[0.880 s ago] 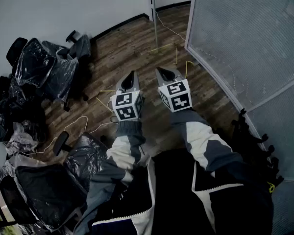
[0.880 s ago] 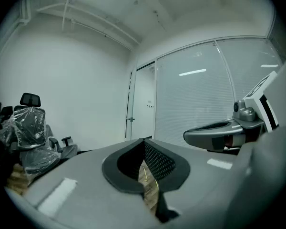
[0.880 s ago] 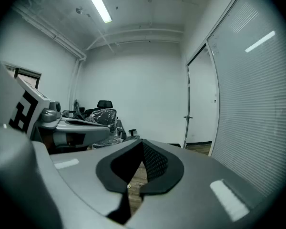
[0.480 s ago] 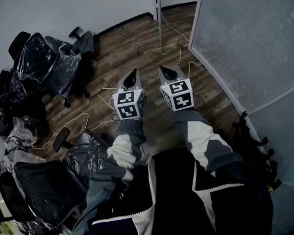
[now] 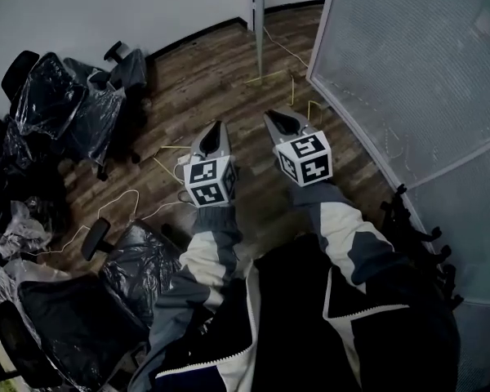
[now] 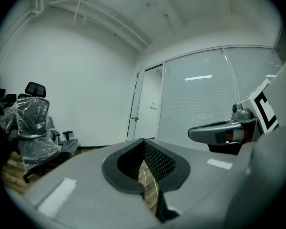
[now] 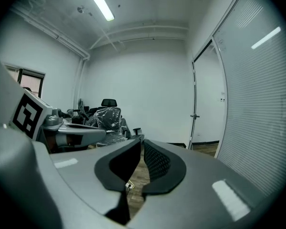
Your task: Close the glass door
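Note left gripper (image 5: 218, 129) jaws pressed together, empty. Find door (image 5: 258, 23) ahead, edge-on, well apart from both grippers, and judge it open. Note right gripper (image 5: 274, 119) jaws narrow, nothing between.

Step closer, minding cables (image 5: 292, 92) on floor (image 5: 204, 80). Lay shut jaws against door edge near handle (image 7: 194, 116) and push steadily.

Read no writing, only square markers on cubes (image 5: 208, 180).

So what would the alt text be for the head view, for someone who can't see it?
Seen from above, a person's sleeved arms hold out the left gripper and the right gripper side by side, both shut and empty, over a wooden floor. Plastic-wrapped office chairs crowd the left; a glass partition stands on the right.
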`<action>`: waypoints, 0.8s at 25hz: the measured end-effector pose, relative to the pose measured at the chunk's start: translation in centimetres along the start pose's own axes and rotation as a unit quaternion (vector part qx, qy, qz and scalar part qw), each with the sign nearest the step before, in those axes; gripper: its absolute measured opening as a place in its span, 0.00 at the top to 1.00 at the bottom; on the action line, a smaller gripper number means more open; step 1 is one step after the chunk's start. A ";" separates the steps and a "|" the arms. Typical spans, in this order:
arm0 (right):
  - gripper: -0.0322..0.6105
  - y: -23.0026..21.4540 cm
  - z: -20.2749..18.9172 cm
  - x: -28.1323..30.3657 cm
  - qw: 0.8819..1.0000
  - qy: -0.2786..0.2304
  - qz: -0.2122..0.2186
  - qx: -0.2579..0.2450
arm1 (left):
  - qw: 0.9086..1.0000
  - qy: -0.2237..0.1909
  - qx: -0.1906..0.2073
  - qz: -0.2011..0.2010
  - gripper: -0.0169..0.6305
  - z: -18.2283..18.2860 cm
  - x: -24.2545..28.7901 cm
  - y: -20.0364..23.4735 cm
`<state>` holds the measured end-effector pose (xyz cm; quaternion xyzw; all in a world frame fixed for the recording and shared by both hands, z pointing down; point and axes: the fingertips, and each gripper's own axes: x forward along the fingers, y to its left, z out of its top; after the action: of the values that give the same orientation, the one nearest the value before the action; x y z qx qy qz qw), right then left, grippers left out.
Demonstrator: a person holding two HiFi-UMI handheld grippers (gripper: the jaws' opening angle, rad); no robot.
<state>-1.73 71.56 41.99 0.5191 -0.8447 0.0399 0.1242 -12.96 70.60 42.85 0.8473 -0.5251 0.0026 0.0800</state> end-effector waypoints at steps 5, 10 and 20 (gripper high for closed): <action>0.93 -0.4 0.1 3.0 1.000 0.005 0.009 0.000 | 1.000 0.005 -0.001 0.011 0.97 -0.1 1.7 1.7; 0.94 -2.3 -0.4 6.4 1.000 0.008 0.023 0.014 | 0.999 0.019 0.004 0.027 0.97 -0.4 4.7 3.1; 0.94 -11.7 -0.2 15.3 0.998 0.015 0.055 0.019 | 0.997 0.042 0.009 0.061 0.97 -0.3 16.8 4.0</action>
<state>2.03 52.96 45.28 0.4734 -0.8691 0.0705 0.1250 -8.93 53.93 45.18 0.8135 -0.5720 0.0475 0.0940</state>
